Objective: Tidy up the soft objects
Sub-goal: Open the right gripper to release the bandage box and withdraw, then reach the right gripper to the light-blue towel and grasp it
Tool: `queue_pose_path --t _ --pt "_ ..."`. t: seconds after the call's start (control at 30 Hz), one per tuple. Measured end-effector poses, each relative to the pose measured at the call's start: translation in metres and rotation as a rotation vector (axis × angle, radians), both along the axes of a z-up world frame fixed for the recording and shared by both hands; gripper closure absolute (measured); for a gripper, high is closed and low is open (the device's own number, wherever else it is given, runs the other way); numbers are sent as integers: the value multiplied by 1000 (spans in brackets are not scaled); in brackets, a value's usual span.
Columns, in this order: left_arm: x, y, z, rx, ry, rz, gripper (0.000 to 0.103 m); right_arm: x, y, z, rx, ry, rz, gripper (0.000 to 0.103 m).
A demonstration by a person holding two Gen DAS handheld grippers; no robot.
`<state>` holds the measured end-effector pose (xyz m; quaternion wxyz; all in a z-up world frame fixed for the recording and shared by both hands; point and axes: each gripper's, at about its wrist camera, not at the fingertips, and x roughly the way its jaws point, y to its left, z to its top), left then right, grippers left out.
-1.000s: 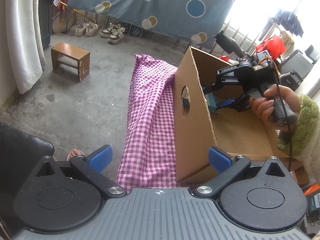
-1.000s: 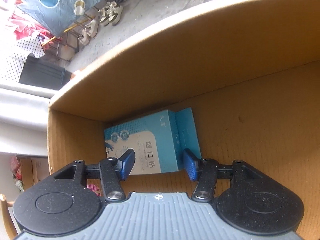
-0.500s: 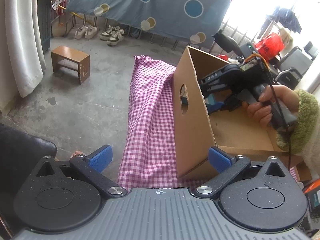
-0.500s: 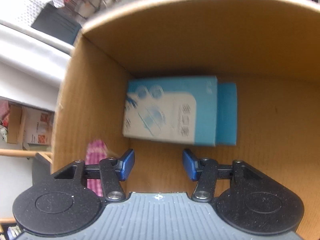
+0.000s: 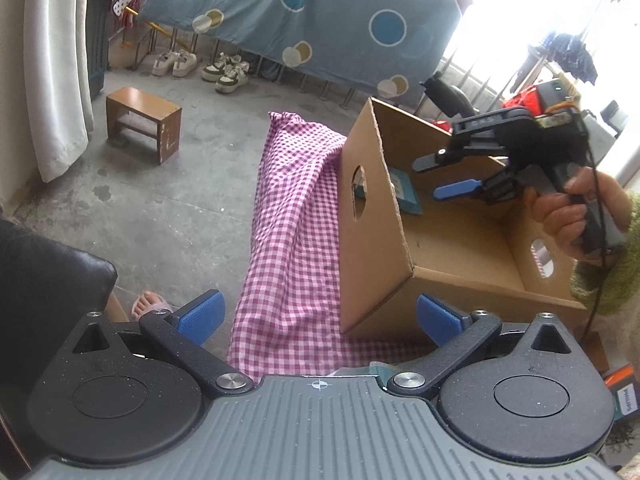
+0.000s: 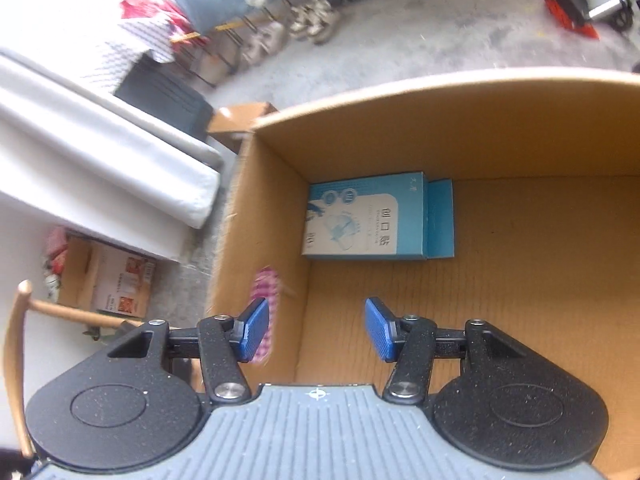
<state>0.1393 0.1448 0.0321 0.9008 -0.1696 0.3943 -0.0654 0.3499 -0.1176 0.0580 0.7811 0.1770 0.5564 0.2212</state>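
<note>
Your right gripper [image 6: 316,330] hangs released over the cardboard box [image 6: 520,128], your left gripper [image 5: 318,318] gapes empty, and the blue plaster packet [image 6: 362,216] lies flat at twelve o'clock, so swinging out carelessly may snag the box wall and tip it off the checked cloth [image 5: 296,216].

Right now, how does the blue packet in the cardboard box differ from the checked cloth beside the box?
The blue packet lies flat on the floor of the cardboard box; the checked cloth hangs outside, draped and creased. The packet is printed, blue and white; the cloth is pink checks. The packet is far smaller. Neither is held by a claw.
</note>
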Motion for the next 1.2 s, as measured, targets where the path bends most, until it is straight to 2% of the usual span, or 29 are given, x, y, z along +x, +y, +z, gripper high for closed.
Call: queue_pose_path --t 0.2,0.3,0.4,0.53,0.7,0.87,1.2 --pt "-22 -1 8 -19 -23 -11 0 -81 -41 72 99 -167 30 42" --pt "-33 -2 8 -42 -11 -22 0 -130 -61 93 129 -235 28 42" --pt "-43 -5 4 -65 1 -48 0 -173 -76 100 147 -260 28 42" --pt "-53 -13 -3 -59 20 -83 1 -213 -77 76 176 -218 24 42" --pt "-58 -32 -19 -30 58 -154 6 -238 -68 14 267 -40 -18 42" --pt "-55 -43 -36 -38 118 -193 18 -246 -59 -34 303 95 -99 43" --pt "-41 -58 -49 2 134 -252 36 -236 -42 -67 318 181 -218 43"
